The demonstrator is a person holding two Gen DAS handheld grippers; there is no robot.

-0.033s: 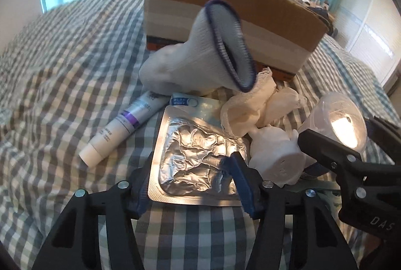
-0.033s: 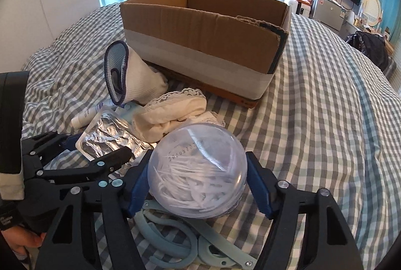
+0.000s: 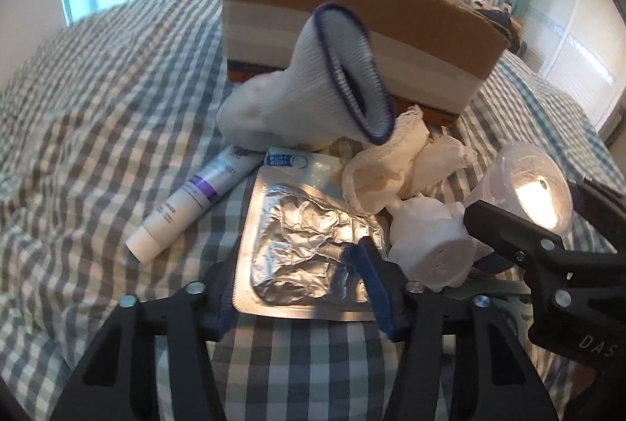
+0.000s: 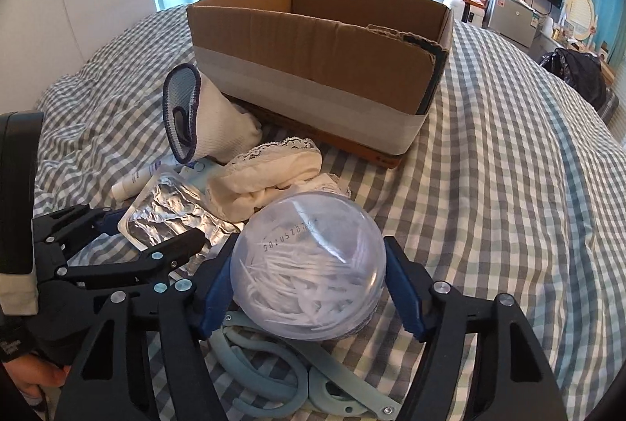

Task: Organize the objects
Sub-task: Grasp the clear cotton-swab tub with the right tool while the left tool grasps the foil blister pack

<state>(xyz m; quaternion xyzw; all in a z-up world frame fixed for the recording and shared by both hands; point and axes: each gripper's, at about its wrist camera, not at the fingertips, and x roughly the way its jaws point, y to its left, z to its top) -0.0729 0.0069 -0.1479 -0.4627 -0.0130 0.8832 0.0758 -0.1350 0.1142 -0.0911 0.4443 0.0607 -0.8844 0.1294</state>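
Observation:
An open cardboard box (image 4: 313, 69) stands on the checked bed; it also shows in the left wrist view (image 3: 371, 41). My right gripper (image 4: 309, 288) is shut on a clear round container (image 4: 309, 264) of white sticks, seen too in the left wrist view (image 3: 528, 190). My left gripper (image 3: 301, 292) straddles the near edge of a silver foil blister pack (image 3: 305, 249), its jaws open at the pack's sides. The pack also shows in the right wrist view (image 4: 168, 213). A white sock (image 3: 313, 96) with a blue cuff leans on the box.
A white tube (image 3: 187, 202) lies left of the pack. Cream lace cloth (image 4: 266, 182) and a white bottle (image 3: 430, 245) lie between pack and container. Pale blue plastic hooks (image 4: 297, 382) lie under the right gripper. The bed (image 4: 508, 186) extends to the right.

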